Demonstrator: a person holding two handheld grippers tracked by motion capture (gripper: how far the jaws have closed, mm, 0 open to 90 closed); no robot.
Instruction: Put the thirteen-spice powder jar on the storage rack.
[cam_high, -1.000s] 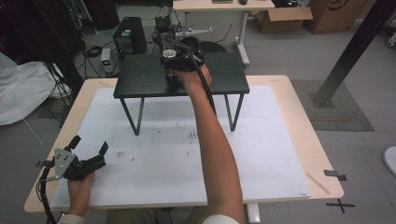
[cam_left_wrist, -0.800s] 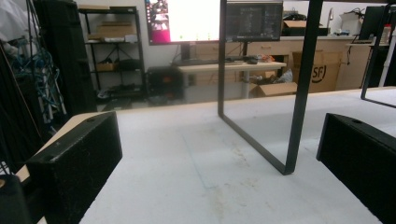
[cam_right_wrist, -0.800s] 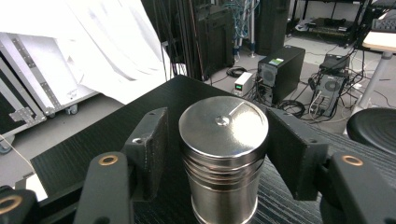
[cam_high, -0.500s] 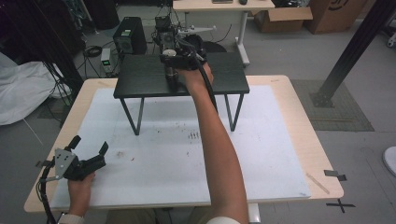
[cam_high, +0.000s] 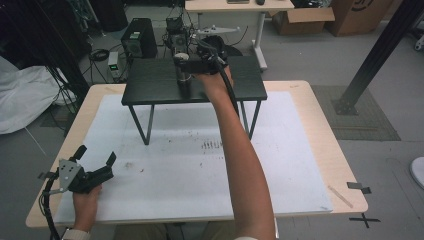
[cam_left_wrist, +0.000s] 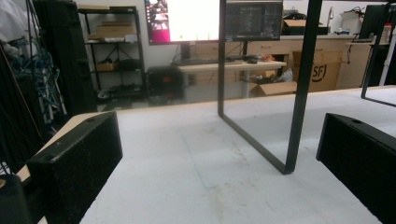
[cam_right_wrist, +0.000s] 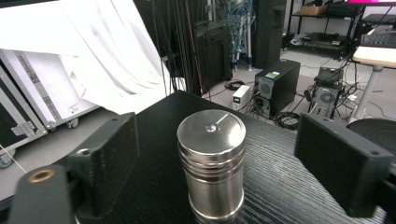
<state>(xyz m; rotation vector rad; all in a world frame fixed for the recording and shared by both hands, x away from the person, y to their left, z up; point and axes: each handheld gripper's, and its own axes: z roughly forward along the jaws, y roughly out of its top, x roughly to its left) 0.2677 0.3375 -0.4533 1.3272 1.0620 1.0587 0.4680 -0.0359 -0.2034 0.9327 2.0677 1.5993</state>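
From the high view, the right tongs (cam_high: 184, 64) reach far forward over a small black stand (cam_high: 150, 82) that sits at the back of the desk (cam_high: 310, 100), and a steel canister (cam_high: 183, 75) stands upright on the stand's top, between the jaws. The left tongs (cam_high: 95, 162) rest low at the near left corner of the desk, jaws apart and holding nothing. A white mat (cam_high: 200, 165), scuffed and speckled with dark marks, covers most of the desk. Behind it are a computer tower (cam_high: 136, 42), loose cables, a second light-topped table and cardboard boxes on a grey floor.

In the left gripper view, the left tongs' two black jaws stand wide apart over the white mat (cam_left_wrist: 196, 177), with only one thin black leg of the stand (cam_left_wrist: 299, 84) ahead of them. A lit monitor (cam_left_wrist: 184, 21) and shelving fill the room behind.

In the right gripper view, the steel canister (cam_right_wrist: 211, 163) stands on the ribbed black top of the stand (cam_right_wrist: 280, 186), its lid on, centred between the right tongs' jaws. The jaws are apart, with a clear gap on each side, touching nothing (so no grip exists yet).

My judgement is that the work is at an early stage: the approach and lining-up look done, while closing on the canister and carrying it anywhere remain.
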